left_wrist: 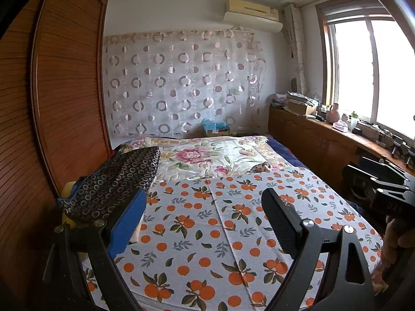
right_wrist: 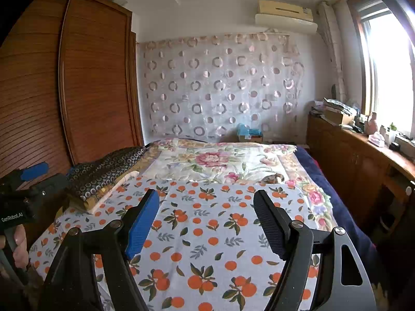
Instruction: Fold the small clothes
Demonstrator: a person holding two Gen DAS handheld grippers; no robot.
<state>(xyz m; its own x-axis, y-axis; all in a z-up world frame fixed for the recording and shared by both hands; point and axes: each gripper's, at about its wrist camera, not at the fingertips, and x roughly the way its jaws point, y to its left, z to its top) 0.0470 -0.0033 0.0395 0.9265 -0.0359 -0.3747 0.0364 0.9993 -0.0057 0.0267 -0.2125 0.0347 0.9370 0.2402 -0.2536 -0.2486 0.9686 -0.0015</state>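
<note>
Two hand-held grippers are seen above a bed, the left hand-held gripper and the right hand-held gripper, each with its jaws spread wide and nothing gripped between them. An orange-print cloth is laid flat over the near part of the bed, below both, with a floral quilt spread beyond it. A stack of folded clothes, topped by a dark ring-patterned piece, is found at the cloth's left edge, beside a wooden wardrobe.
</note>
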